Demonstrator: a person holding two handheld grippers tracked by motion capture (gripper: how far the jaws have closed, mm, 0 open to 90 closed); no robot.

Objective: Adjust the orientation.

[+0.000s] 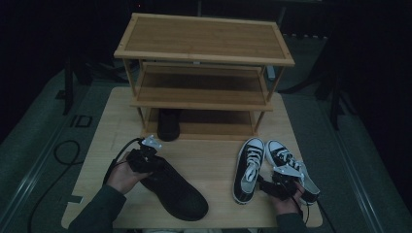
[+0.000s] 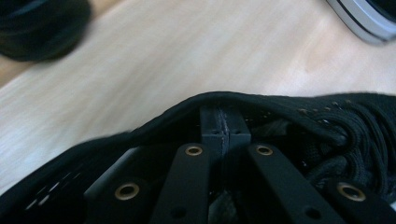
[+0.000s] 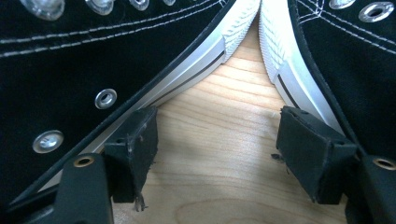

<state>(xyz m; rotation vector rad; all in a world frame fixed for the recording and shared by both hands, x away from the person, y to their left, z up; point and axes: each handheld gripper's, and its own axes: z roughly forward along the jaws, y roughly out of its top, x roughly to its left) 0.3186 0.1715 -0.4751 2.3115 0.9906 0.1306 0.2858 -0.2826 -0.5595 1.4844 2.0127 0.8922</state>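
A black low shoe (image 1: 177,191) lies on the wooden table (image 1: 209,155) at the front left, toe towards the front edge. My left gripper (image 1: 145,158) is shut at its heel end; in the left gripper view the fingertips (image 2: 225,128) meet just under the shoe's collar rim (image 2: 261,100), pinching it. A pair of black-and-white lace-up sneakers (image 1: 248,170) (image 1: 291,162) lies at the front right. My right gripper (image 1: 279,182) rests open between them. Its left pad (image 3: 140,154) lies against the left sneaker's white sole (image 3: 187,70); its right pad (image 3: 313,154) is beside the right sneaker (image 3: 355,60).
A three-tier bamboo shoe rack (image 1: 204,58) stands at the back of the table. A second black shoe (image 1: 168,125) sits on its lowest shelf, also seen blurred as the dark shoe (image 2: 42,28) in the left gripper view. Cables trail off the table's left side.
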